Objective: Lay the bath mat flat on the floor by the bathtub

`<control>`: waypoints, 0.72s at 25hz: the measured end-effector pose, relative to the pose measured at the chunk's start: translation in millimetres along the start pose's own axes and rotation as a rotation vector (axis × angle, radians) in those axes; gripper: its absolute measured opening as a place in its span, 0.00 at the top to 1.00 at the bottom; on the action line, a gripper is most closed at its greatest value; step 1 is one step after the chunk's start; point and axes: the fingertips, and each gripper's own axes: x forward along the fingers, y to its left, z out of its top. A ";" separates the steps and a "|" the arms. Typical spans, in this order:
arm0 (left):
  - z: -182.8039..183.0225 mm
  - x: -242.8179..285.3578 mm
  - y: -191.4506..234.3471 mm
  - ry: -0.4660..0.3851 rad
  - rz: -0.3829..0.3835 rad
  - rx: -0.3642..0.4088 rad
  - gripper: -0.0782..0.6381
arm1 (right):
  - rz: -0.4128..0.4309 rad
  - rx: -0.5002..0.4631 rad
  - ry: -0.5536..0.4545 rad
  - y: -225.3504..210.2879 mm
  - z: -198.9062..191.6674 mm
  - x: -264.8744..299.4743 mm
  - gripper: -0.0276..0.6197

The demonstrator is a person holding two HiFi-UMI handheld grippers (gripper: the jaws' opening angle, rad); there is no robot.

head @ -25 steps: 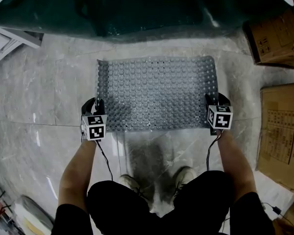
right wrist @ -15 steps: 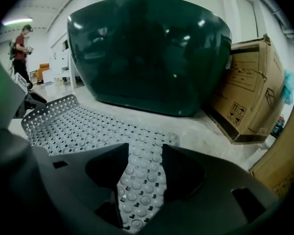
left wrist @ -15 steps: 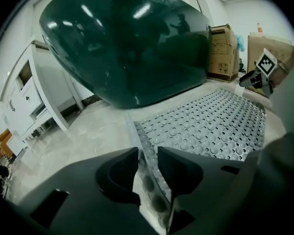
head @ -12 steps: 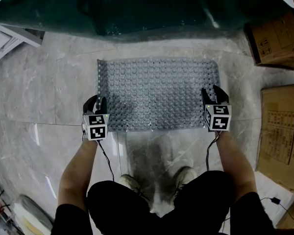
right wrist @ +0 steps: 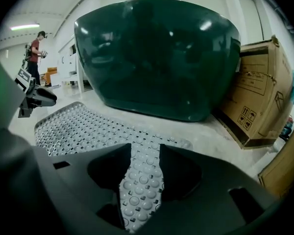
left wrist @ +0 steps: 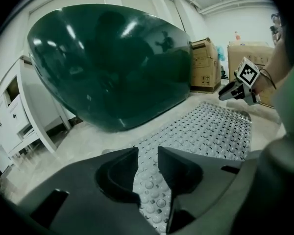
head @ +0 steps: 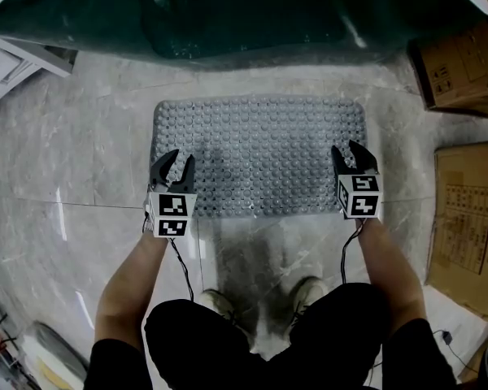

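Observation:
The grey studded bath mat (head: 260, 153) lies flat on the marble floor in front of the dark green bathtub (head: 244, 15). My left gripper (head: 179, 158) hovers over the mat's left near corner, open and holding nothing; in the left gripper view the mat (left wrist: 210, 131) shows through its gap (left wrist: 147, 153). My right gripper (head: 346, 148) hovers over the right near corner. Its jaws have just been closing a little but stand open with nothing gripped, and the mat (right wrist: 73, 126) lies beneath them (right wrist: 145, 151).
Cardboard boxes (head: 455, 63) (head: 468, 226) stand along the right side. A white cabinet (head: 16, 59) sits at the left by the tub. My feet (head: 220, 303) are just behind the mat's near edge. A person (right wrist: 35, 53) stands far off.
The left gripper let go of the mat's left edge, opened and moved up and over the mat. The mat's left edge settled flat. The right gripper lifted slightly off the right edge.

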 end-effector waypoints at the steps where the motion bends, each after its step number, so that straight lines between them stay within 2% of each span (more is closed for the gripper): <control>1: 5.1 0.6 -1.6 -0.008 -0.004 -0.006 0.70 | 0.004 -0.003 0.003 1.1 0.6 -0.5 0.67; 3: 14.2 0.6 -5.0 -0.021 -0.015 -0.007 0.71 | 0.020 -0.015 0.010 5.0 2.8 -2.6 0.86; 5: 22.3 -1.9 -9.1 -0.032 -0.026 0.002 0.76 | 0.048 -0.037 0.012 11.5 6.5 -6.1 0.93; 8: 34.2 -6.2 -15.1 -0.052 -0.042 0.017 0.85 | 0.099 -0.061 0.001 21.4 15.0 -10.0 0.93; 10: 40.3 -7.3 -20.2 -0.060 -0.065 0.023 0.87 | 0.139 -0.057 -0.012 29.0 21.8 -10.5 0.93; 14: 49.1 -9.7 -31.7 -0.077 -0.106 0.050 0.87 | 0.193 -0.077 -0.038 44.0 35.0 -15.8 0.93; 18: 64.2 -24.0 -42.4 -0.118 -0.148 0.112 0.87 | 0.237 -0.113 -0.074 58.0 54.9 -28.2 0.93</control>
